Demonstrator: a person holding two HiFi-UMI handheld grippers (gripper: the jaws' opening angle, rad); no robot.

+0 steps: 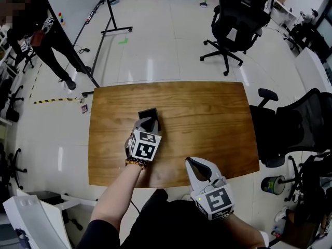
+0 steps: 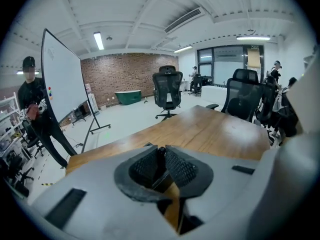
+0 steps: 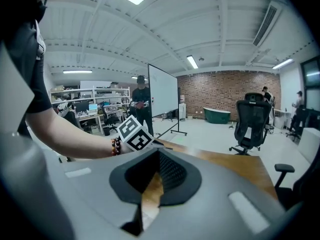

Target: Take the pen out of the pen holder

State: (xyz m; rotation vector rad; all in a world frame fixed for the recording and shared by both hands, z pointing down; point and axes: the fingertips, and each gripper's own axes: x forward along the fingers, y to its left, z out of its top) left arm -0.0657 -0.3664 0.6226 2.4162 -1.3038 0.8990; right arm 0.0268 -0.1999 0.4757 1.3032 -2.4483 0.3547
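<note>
If read from the left, meets first the left gripper [image 1: 147, 122], low over the wooden table [image 1: 207, 113] and right up against the black pen holder [image 1: 149, 112] near the table's middle. Shows jaws narrow in the left gripper view, pinched on a slim dark tip, seemingly the pen [image 2: 161, 150], standing in the holder. Cannot follow the barrel below the ribbed pads [image 2: 181, 168]. Judged light and stiff, probably smooth plastic, so apt to slip or swivel if nipped only at its very end. Better taken a little lower on the barrel, squarely across the pads, then lifted straight up along the holder's axis. Might drag the holder along too, being light and unheld. Further right, by the table's near edge, meets the right gripper [image 1: 192, 163], well apart from the holder, jaws together on nothing, with only wood grain below. Could go across to steady the holder during the lift.
</note>
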